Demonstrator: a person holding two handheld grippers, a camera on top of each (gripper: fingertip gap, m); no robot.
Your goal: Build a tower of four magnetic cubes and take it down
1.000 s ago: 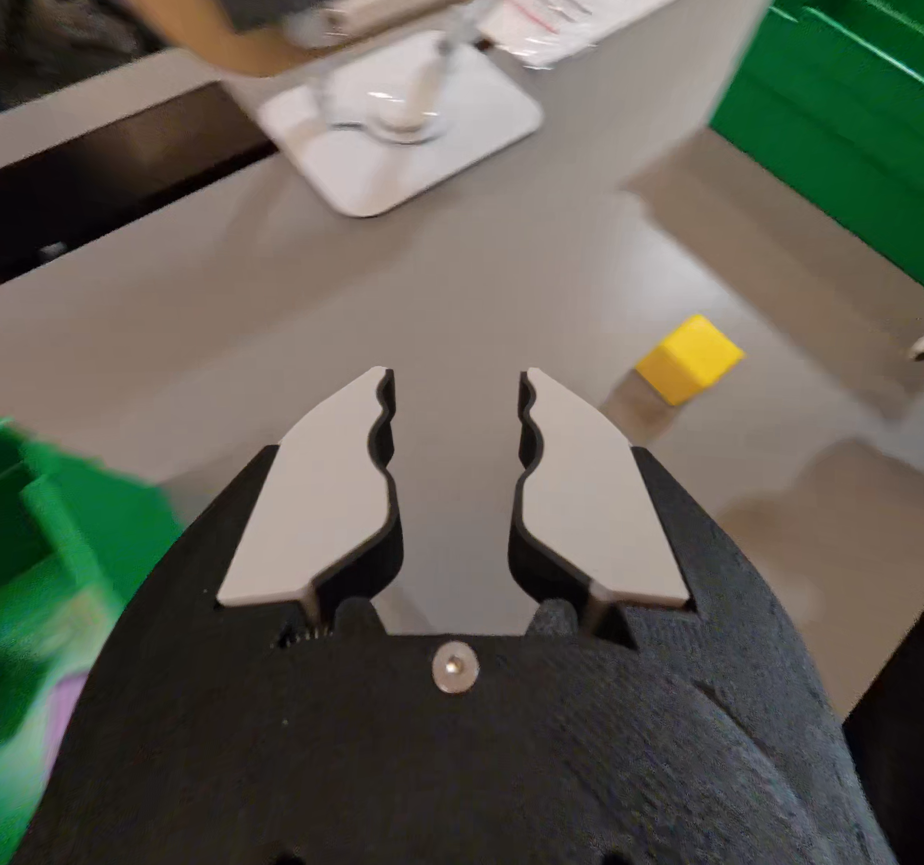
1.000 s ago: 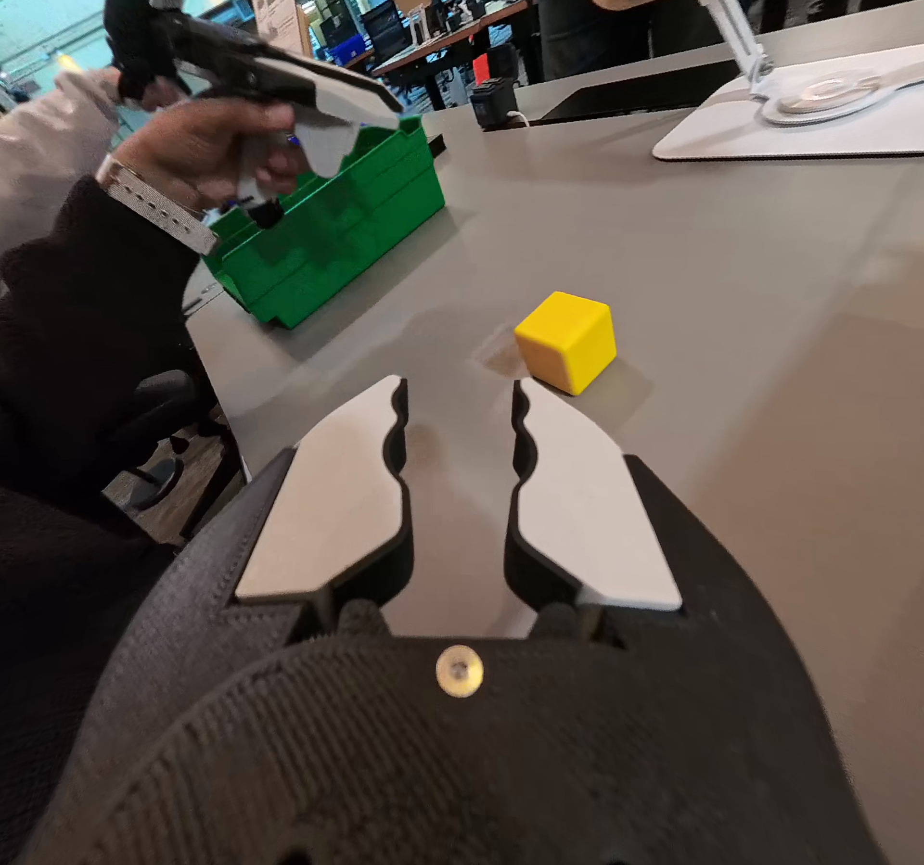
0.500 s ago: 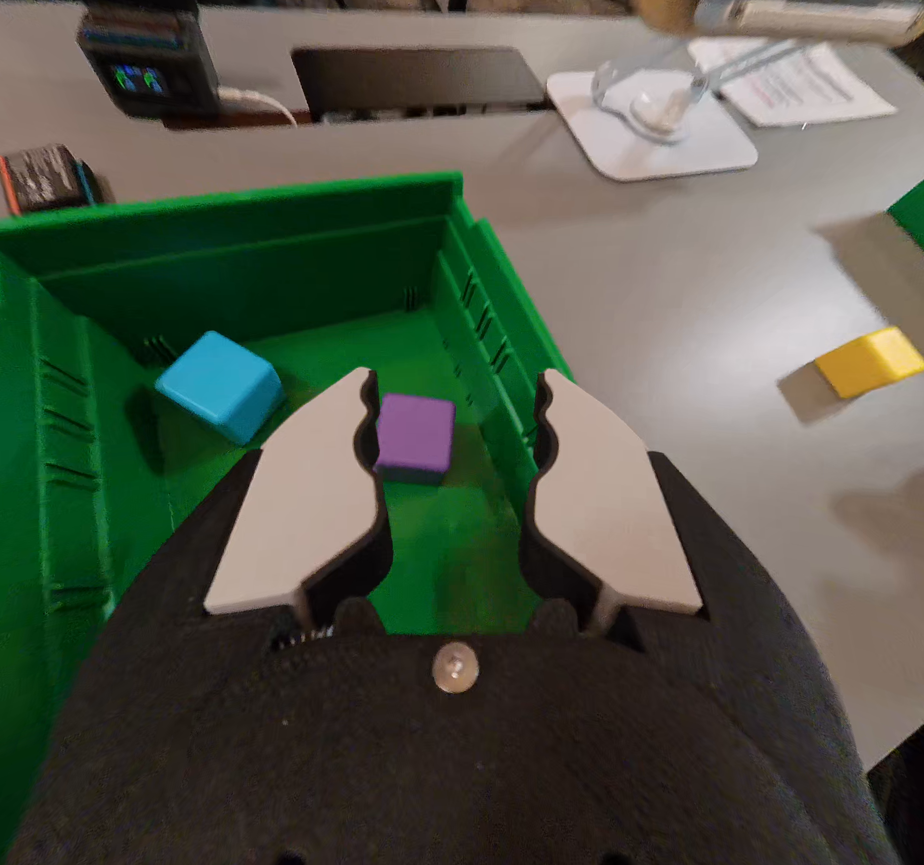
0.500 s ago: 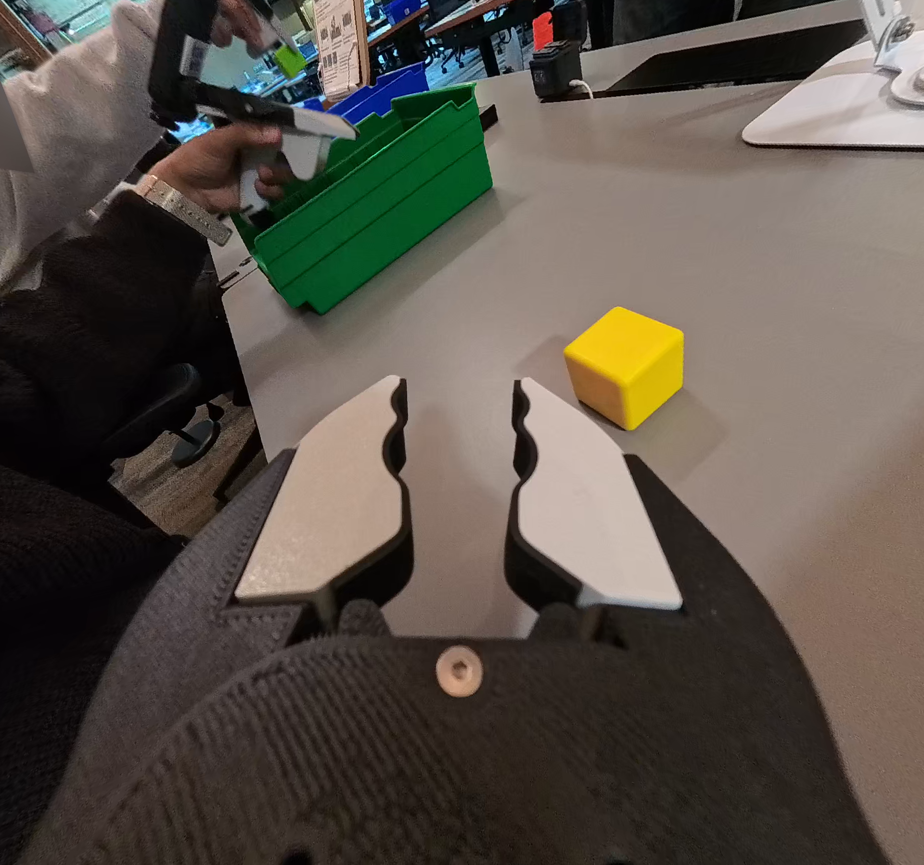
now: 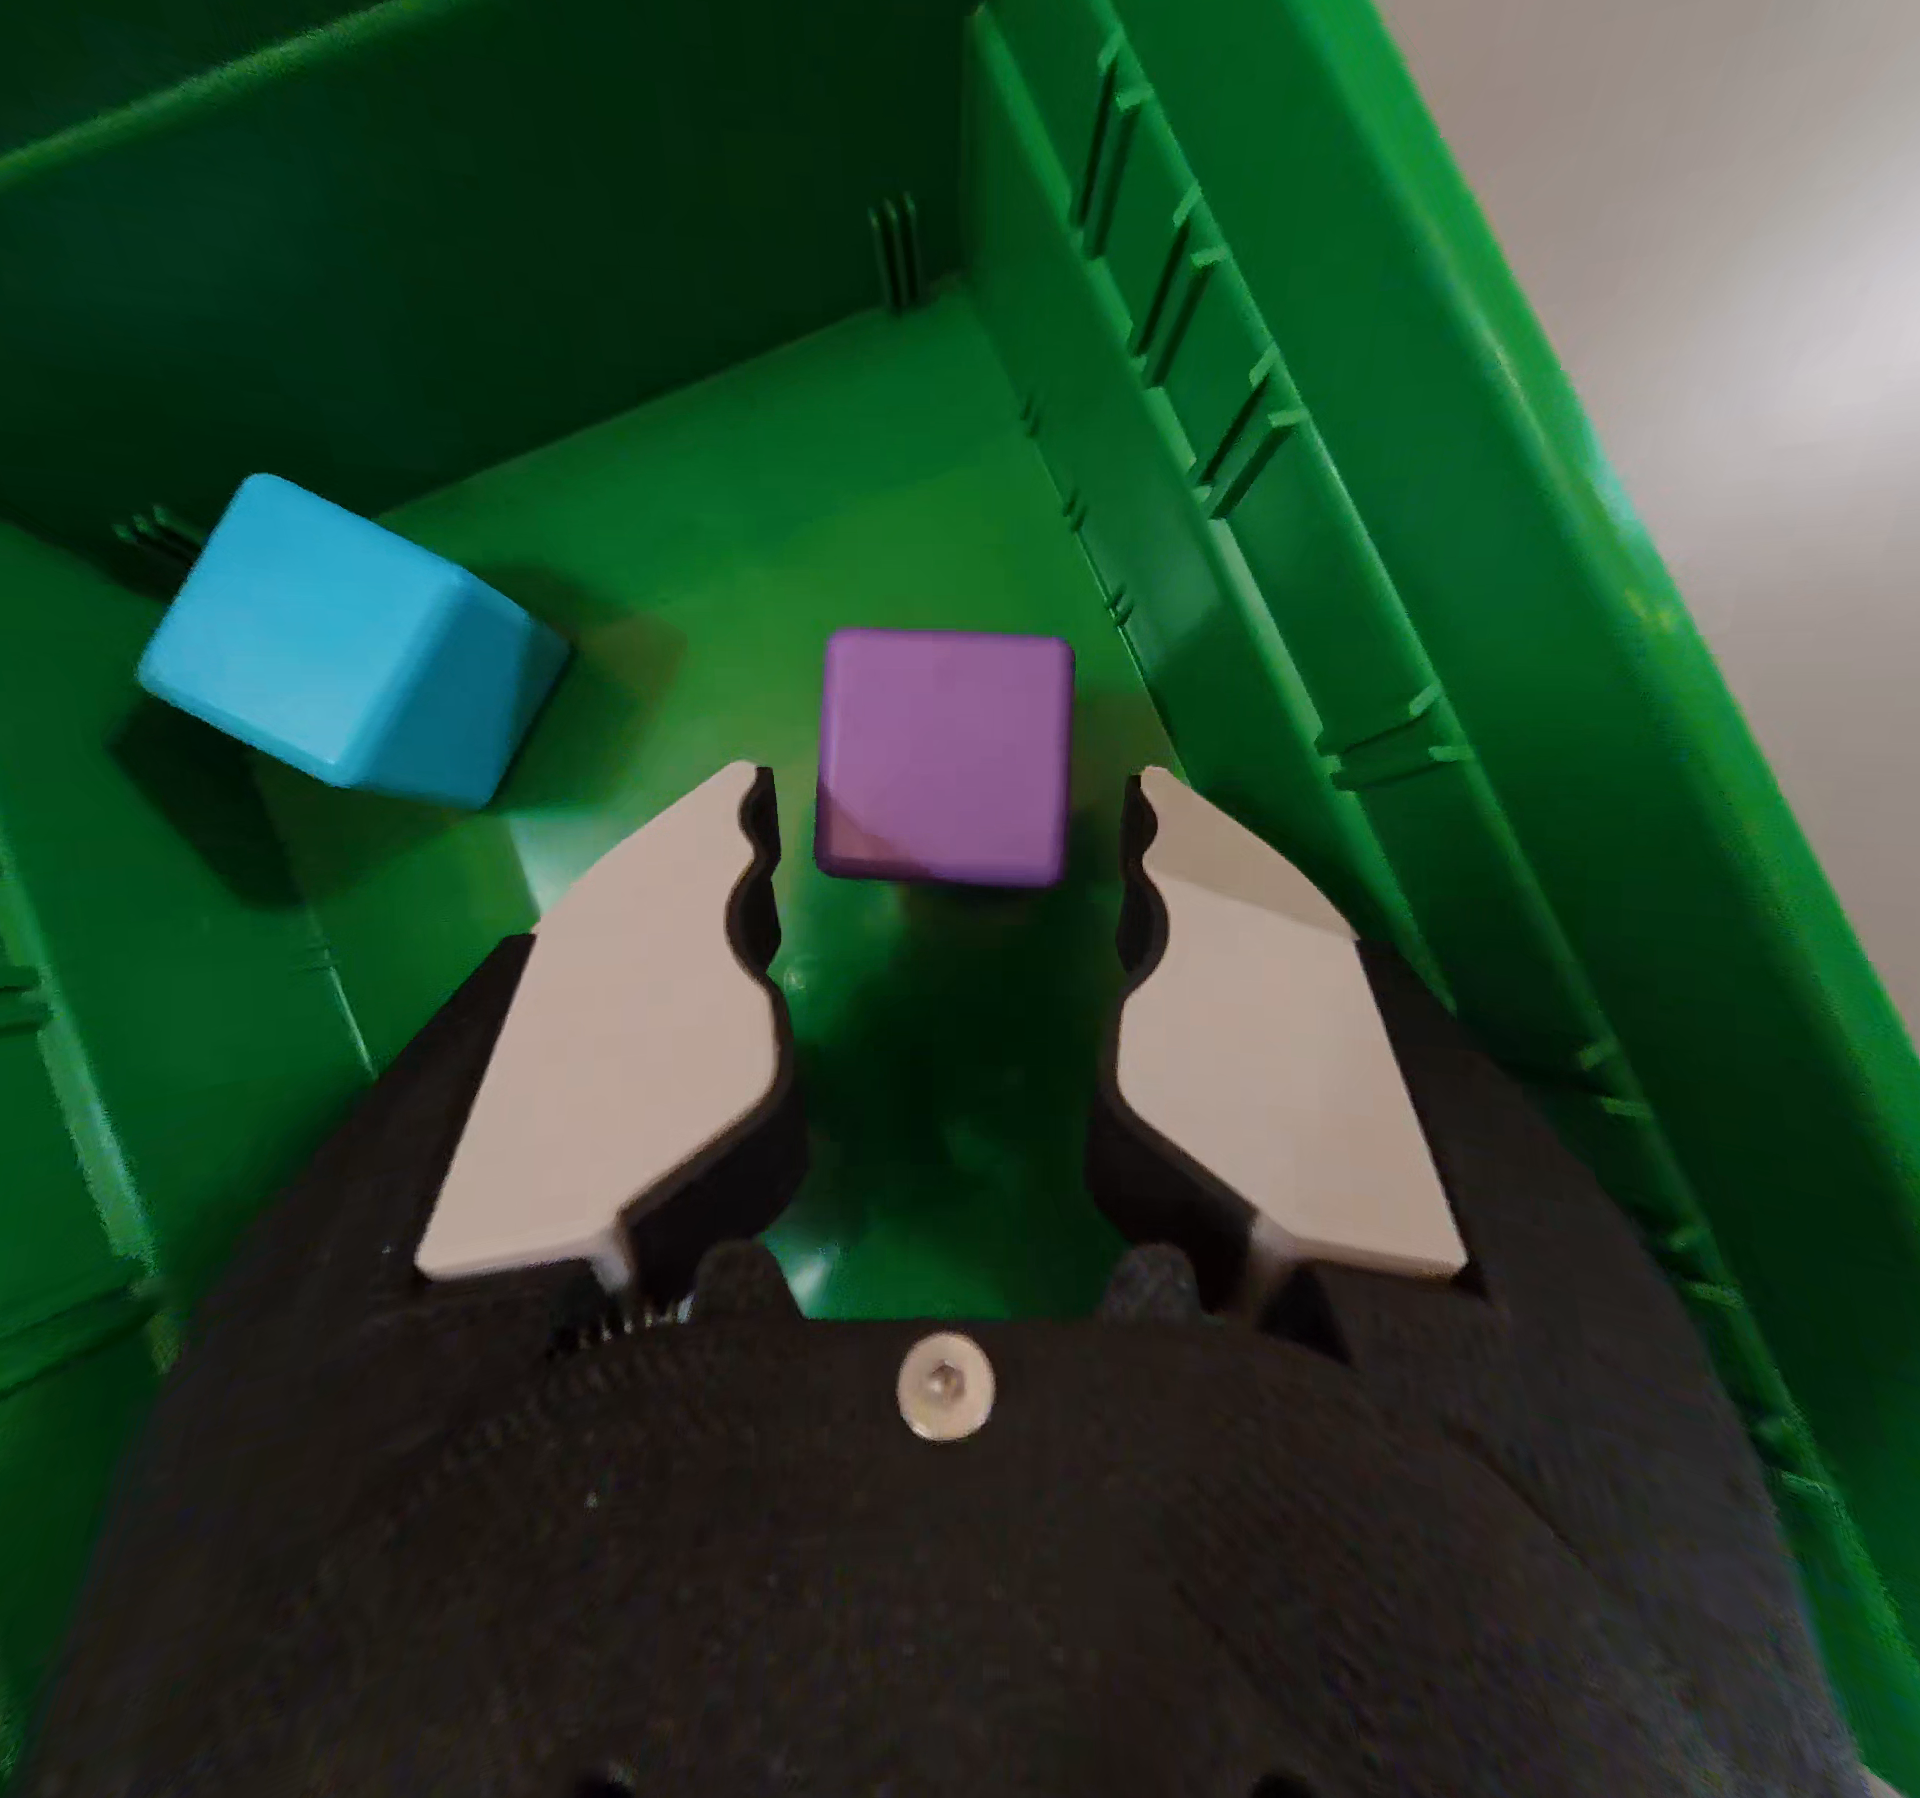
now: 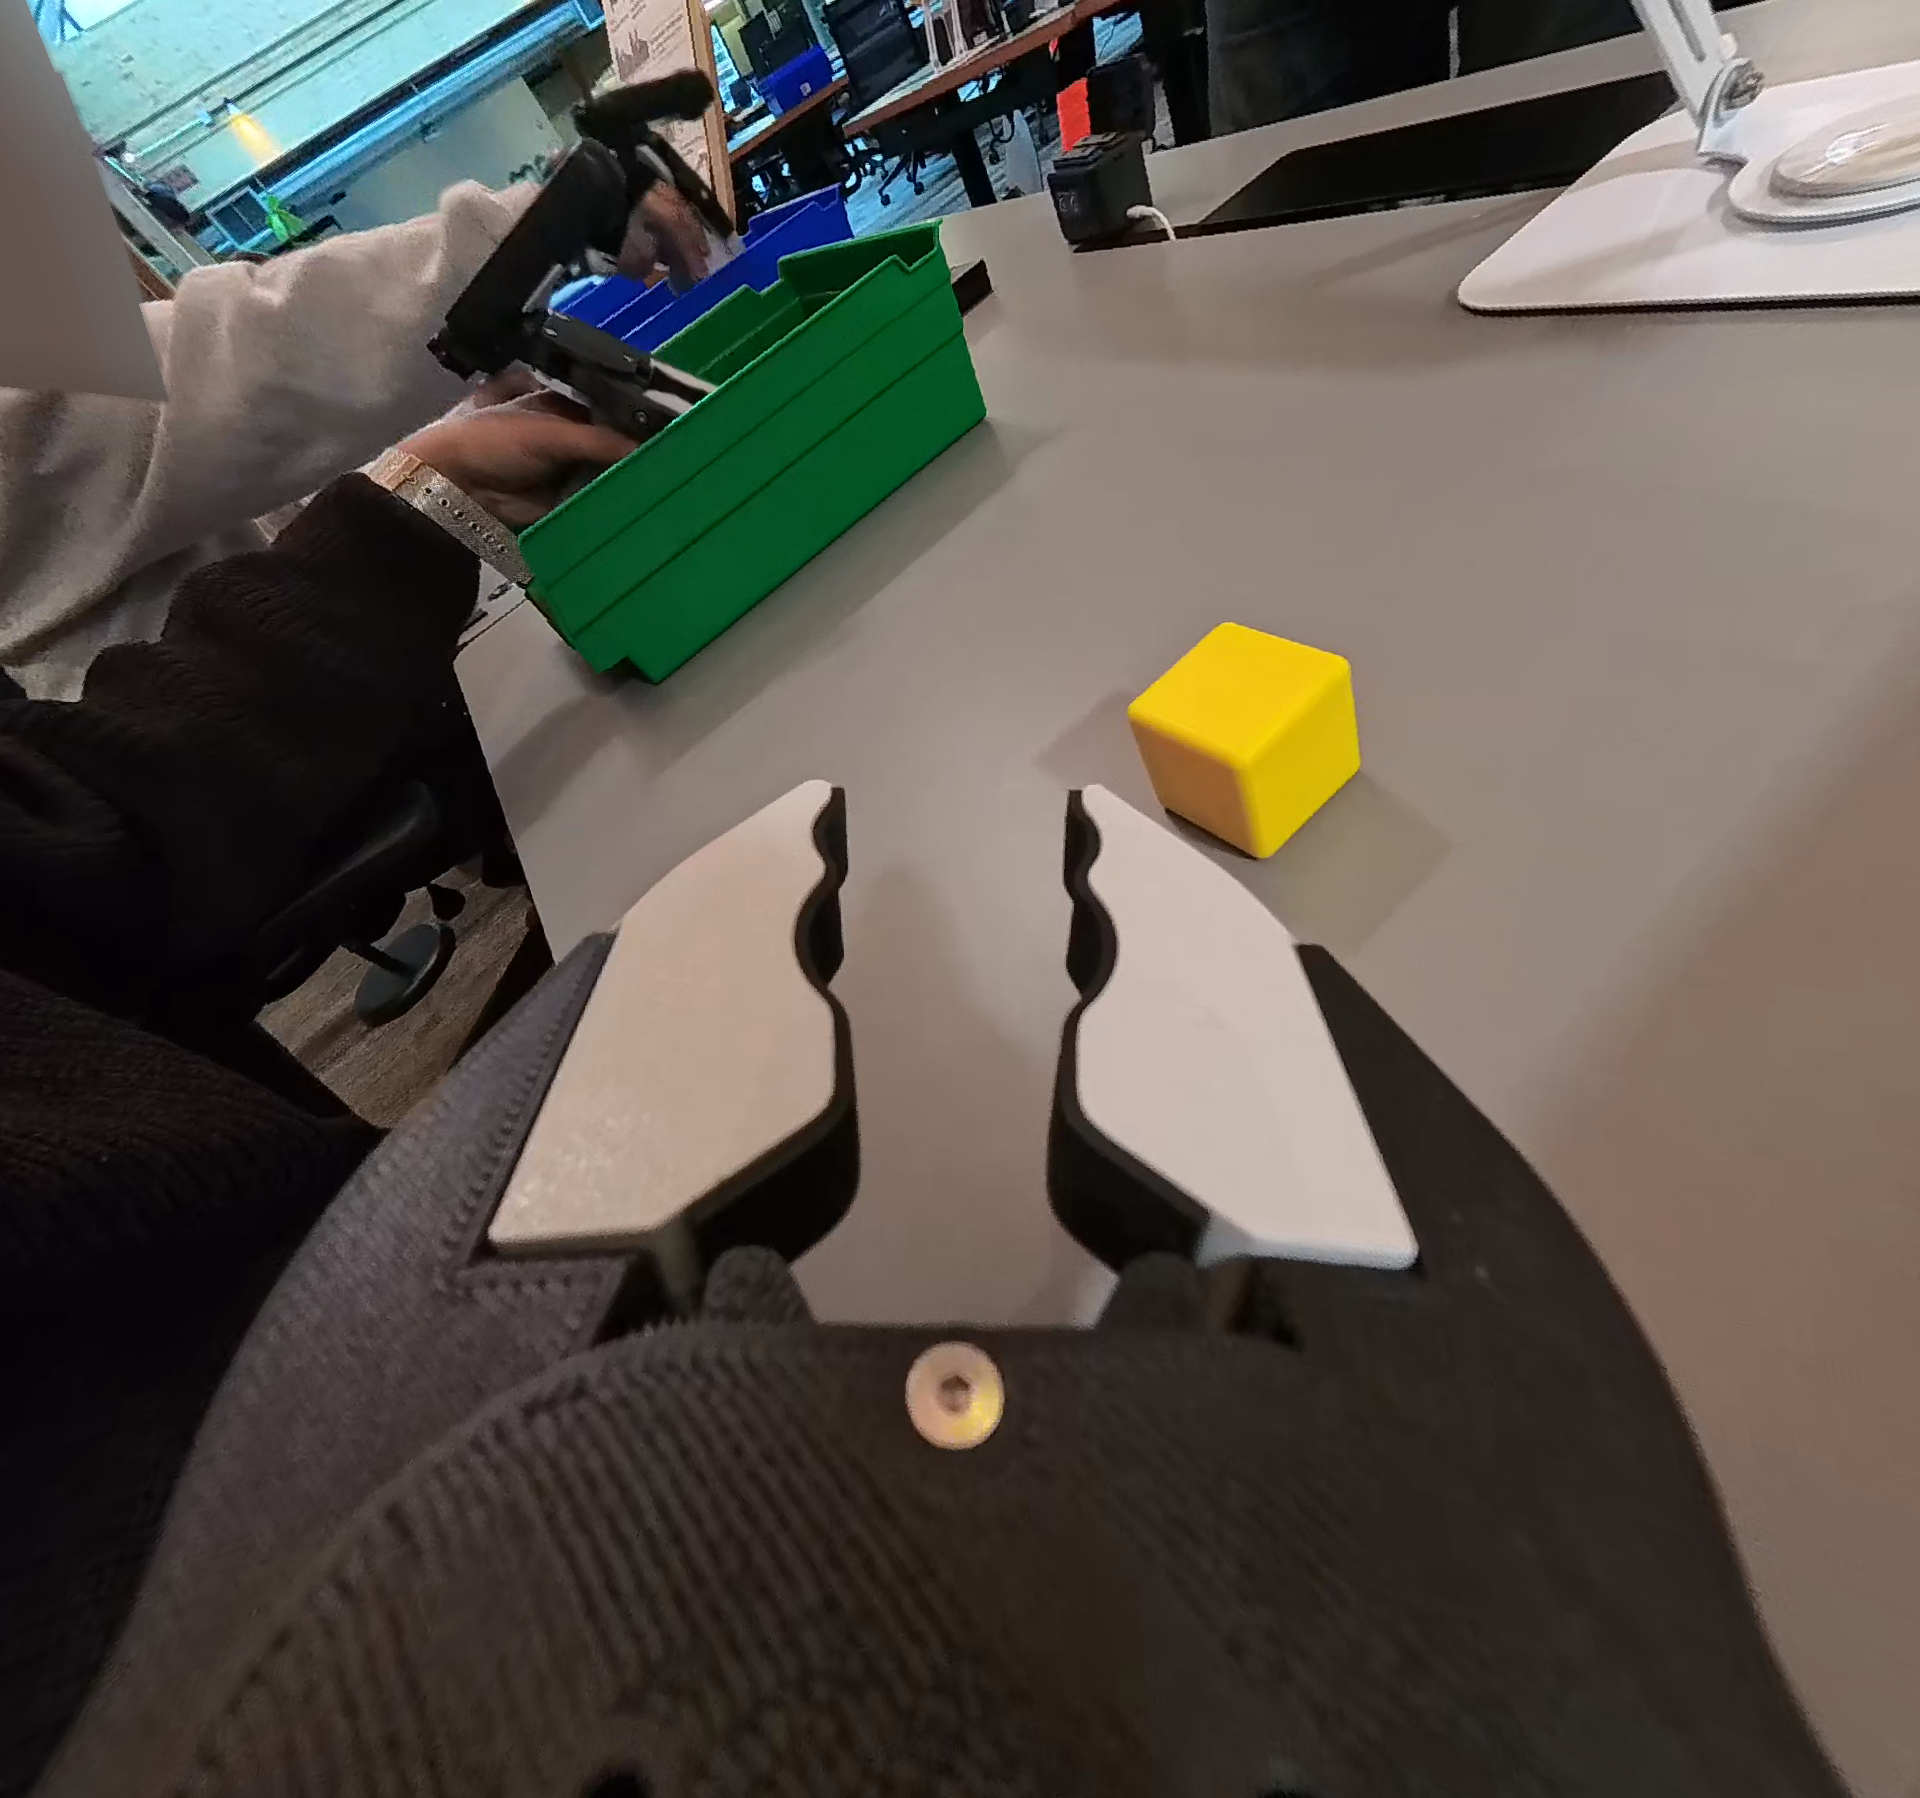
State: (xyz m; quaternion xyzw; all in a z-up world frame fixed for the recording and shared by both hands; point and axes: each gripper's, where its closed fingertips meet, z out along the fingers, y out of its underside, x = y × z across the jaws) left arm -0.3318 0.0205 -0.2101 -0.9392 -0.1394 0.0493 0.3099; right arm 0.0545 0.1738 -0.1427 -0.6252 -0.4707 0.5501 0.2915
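Observation:
My left gripper (image 5: 948, 790) is open and reaches down into a green bin (image 5: 1299, 543). A purple cube (image 5: 943, 757) lies on the bin floor just beyond and between its fingertips, not touched. A light blue cube (image 5: 343, 647) lies to the left in the same bin. My right gripper (image 6: 954, 805) is open and empty, low over the grey table (image 6: 1455, 522). A yellow cube (image 6: 1247, 736) sits on the table just right of its right fingertip. The right wrist view also shows the green bin (image 6: 769, 491) at the left with the left gripper (image 6: 582, 346) dipping into it.
A white stand base (image 6: 1704, 242) sits at the table's far right. A black device with a cable (image 6: 1101, 179) and a dark panel lie at the back. A blue bin (image 6: 790, 221) stands behind the green one. The table's left edge runs close to the bin. There is about 45 cm between the tips of the two grippers. The white stand base (image 6: 1704, 242) sits 35 cm or so from the ends of my right fingers.
My left gripper swung from over the table to the green bin and went down inside toward the purple cube, opening wider. My right gripper drifted slightly left of the yellow cube.

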